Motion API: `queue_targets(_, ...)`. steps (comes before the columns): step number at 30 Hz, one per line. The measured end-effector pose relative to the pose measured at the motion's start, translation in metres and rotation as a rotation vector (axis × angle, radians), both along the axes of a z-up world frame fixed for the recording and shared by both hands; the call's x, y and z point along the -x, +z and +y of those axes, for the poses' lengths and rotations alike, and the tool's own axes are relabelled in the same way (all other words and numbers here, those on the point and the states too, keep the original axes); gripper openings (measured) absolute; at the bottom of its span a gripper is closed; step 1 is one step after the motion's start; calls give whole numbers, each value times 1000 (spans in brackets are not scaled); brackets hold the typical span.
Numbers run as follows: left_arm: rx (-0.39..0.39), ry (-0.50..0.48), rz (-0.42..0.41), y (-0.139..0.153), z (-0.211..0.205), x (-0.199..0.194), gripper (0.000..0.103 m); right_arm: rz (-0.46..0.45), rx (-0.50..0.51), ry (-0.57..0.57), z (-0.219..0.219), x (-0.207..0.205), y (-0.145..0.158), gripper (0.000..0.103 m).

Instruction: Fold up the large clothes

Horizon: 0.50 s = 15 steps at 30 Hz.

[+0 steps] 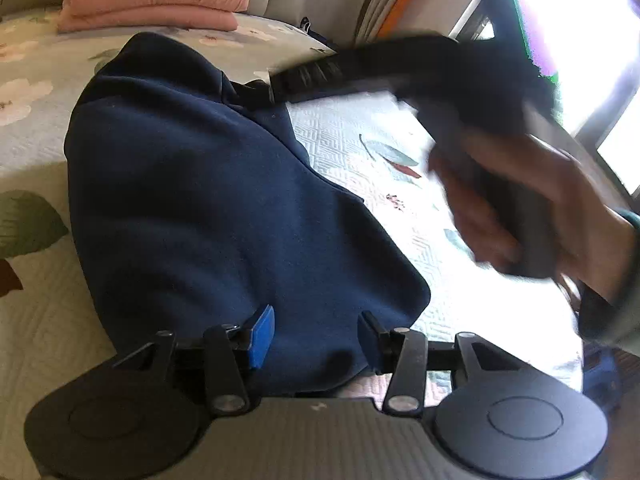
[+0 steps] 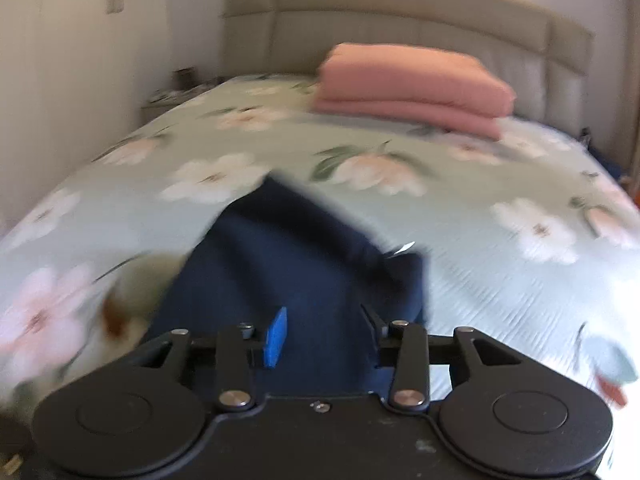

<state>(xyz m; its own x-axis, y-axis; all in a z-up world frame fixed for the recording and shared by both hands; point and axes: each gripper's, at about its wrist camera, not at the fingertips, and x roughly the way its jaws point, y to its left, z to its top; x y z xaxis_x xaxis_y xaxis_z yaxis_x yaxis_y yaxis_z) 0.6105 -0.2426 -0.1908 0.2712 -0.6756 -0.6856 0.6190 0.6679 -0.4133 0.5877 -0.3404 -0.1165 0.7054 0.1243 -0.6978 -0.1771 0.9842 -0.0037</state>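
Navy garment (image 1: 208,200) lies on the floral bedspread (image 1: 28,152). Left gripper (image 1: 316,340) and right gripper (image 2: 324,336) hover above its near edge, jaws partly open, gripping nothing.

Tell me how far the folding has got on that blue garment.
Done: the blue garment lies on the bed, already doubled into a compact bundle, though lumpy. In hand: nothing gripped; the left claw and right claw both stand open over its near edge. Left: the final fold and smoothing. The pink stack is not its match yet.
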Motion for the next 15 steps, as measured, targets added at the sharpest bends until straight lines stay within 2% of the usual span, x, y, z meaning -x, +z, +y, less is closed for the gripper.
queue_targets(2,-22,-6,-16,2,-4,7,48,53,21,-13,0,17,-15,44)
queue_targets(4,-31,-15,-11,1,-5,13,47,136,45,-64,-13,26,-42,30)
queue_targets(5,-38,-18,-2,-2,-6,14,45,161,53,-87,-21,32,-53,14)
queue_targets(6,-52,-22,6,-6,-7,16,44,176,76,-101,-27,40,-62,8)
queue_targets(9,-83,-18,0,-12,-9,23,44,182,159,-74,-24,68,-67,8)
queue_targets(11,-77,-11,30,-15,-9,25,43,208,191,-53,-23,86,-70,8)
queue_targets(12,-78,-11,73,-20,-8,24,43,220,190,-57,-26,91,-73,8)
queue_targets(14,-149,-4,86,-29,-6,29,30,233,158,-78,-34,95,-64,9)
queue_targets(15,-171,-10,113,-31,-4,30,30,221,132,-89,-40,94,-55,9)
